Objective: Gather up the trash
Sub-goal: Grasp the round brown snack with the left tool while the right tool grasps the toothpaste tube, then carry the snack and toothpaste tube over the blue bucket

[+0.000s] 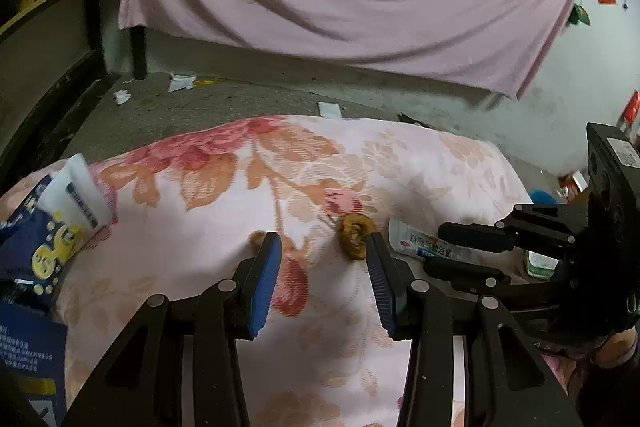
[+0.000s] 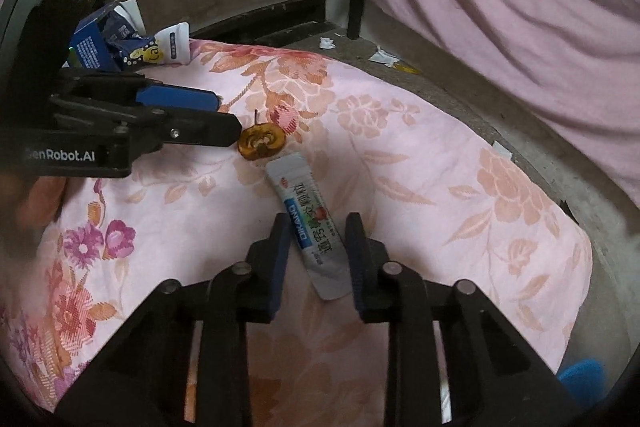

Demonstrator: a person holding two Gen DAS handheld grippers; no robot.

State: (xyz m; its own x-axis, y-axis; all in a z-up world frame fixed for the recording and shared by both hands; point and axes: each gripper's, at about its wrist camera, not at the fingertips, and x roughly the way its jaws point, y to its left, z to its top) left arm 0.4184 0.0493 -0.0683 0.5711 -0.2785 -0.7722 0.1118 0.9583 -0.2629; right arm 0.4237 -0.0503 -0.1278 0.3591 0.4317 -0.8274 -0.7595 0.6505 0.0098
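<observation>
Right gripper (image 2: 316, 247): hovering low over the pink floral quilt (image 2: 420, 163), fingers parted and straddling the white printed sachet wrapper (image 2: 308, 223) without pinching it.
Left gripper (image 1: 322, 247): reaching level over the quilt, fingers spread wide, nothing between them.
Brown dried fruit ring (image 1: 356, 231): lying just beyond its right fingertip.
Crumpled blue carton (image 1: 32, 247): sitting far to its left.

Woven floral cloth quilt (image 2: 400, 147), glossy plastic sachet (image 2: 316, 223), matt black plastic left gripper (image 1: 320, 247), rough concrete floor (image 1: 240, 99)
</observation>
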